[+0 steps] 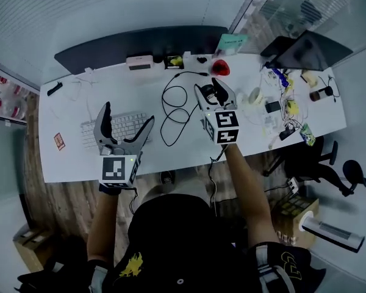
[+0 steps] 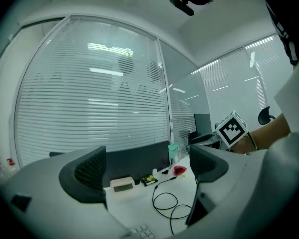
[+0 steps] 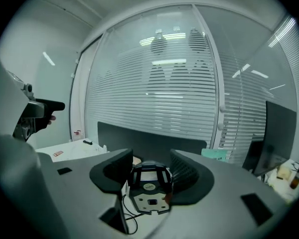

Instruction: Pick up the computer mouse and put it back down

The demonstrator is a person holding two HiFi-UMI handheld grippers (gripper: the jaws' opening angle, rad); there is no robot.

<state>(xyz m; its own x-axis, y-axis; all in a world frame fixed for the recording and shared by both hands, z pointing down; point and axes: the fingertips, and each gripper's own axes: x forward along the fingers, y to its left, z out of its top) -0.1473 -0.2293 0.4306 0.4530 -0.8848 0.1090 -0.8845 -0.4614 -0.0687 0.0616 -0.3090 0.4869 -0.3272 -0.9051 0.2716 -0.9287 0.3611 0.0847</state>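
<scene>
Right claw [image 1: 212, 90] is closed on the computer mouse [image 3: 149, 183], held tilted above the worktop [image 1: 73, 157], right of the keyboard [image 1: 125, 124].

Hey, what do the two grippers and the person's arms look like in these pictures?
Both the left gripper and the right gripper are grey, each with two curved jaws lined with dark, textured pads. Each carries a white cube printed with black square markers. The person wears a black short-sleeved shirt with a yellow print.
</scene>
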